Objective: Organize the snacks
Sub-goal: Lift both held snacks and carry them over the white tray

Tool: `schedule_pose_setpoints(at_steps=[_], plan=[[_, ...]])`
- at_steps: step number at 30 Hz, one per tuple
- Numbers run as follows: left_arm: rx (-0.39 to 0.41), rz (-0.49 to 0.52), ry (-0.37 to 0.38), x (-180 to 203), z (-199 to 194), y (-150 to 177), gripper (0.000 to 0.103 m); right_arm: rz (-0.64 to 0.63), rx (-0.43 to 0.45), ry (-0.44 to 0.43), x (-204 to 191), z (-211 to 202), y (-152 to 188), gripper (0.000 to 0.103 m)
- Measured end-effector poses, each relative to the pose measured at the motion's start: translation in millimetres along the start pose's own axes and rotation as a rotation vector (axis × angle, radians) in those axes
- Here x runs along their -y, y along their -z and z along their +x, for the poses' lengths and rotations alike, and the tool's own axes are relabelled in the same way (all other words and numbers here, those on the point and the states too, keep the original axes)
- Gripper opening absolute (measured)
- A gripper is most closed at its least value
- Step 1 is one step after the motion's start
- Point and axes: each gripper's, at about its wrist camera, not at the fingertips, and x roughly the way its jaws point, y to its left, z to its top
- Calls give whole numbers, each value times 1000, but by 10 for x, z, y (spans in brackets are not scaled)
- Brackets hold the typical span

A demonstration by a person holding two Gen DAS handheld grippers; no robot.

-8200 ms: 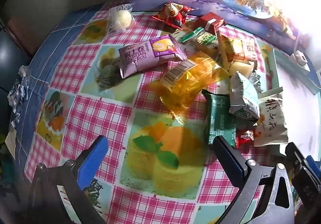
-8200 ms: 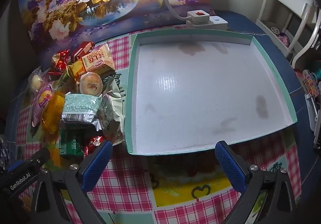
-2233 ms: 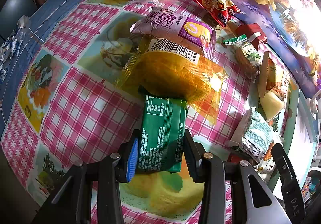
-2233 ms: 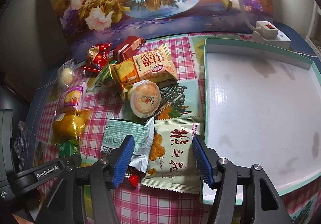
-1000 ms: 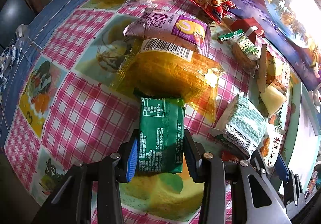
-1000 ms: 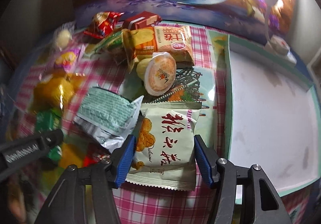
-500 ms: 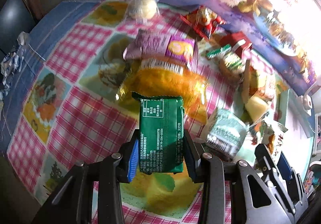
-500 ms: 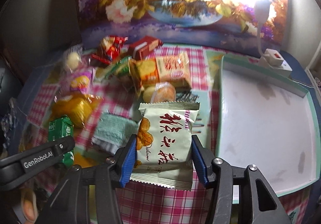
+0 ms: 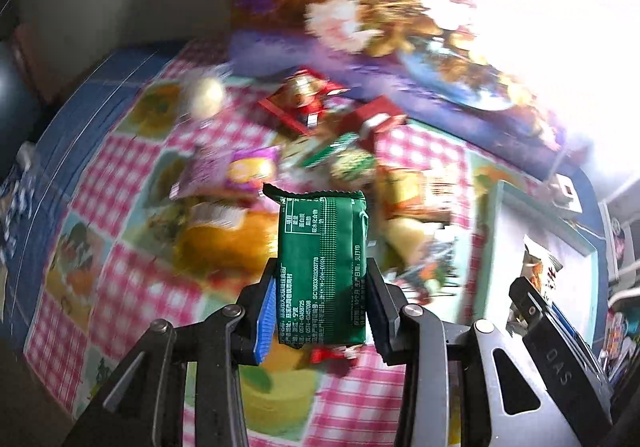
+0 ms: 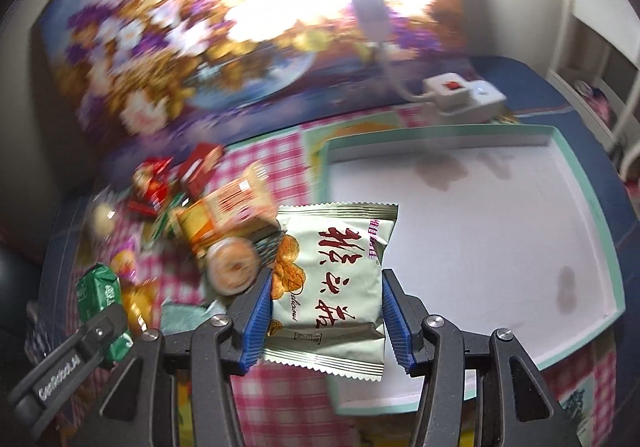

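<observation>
My left gripper (image 9: pixel 320 311) is shut on a green snack packet (image 9: pixel 322 267) and holds it up above the checked tablecloth. The packet also shows in the right wrist view (image 10: pixel 98 293). My right gripper (image 10: pixel 326 317) is shut on a pale green snack packet with red characters (image 10: pixel 332 283), held in the air by the near left corner of the white tray (image 10: pixel 480 247). The tray's teal rim (image 9: pixel 490 239) shows at the right of the left wrist view. Several loose snacks lie in a blurred pile (image 9: pixel 328 151) on the cloth.
A white power strip with a red switch (image 10: pixel 460 93) sits behind the tray. A flower painting (image 10: pixel 200 39) stands along the back. An orange bag (image 9: pixel 224 243), a purple packet (image 9: pixel 236 171), a jelly cup (image 10: pixel 232 267) and red wrappers (image 10: pixel 150 183) lie left of the tray.
Both grippers have lifted with their packets and swung right toward the tray. The right gripper's packet is now over the tray's near left corner. The views are blurred by motion.
</observation>
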Motion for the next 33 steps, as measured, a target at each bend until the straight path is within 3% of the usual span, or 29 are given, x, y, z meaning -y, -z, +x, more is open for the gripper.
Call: schedule_pose_setpoints(at_steps=[18,33], plan=[[48,202,254,1267,129,-204,41,239,41,87,943,114,-437,55],[46,305,337,1885,403,-65,41,313,63,125,1539,334,-526,56]])
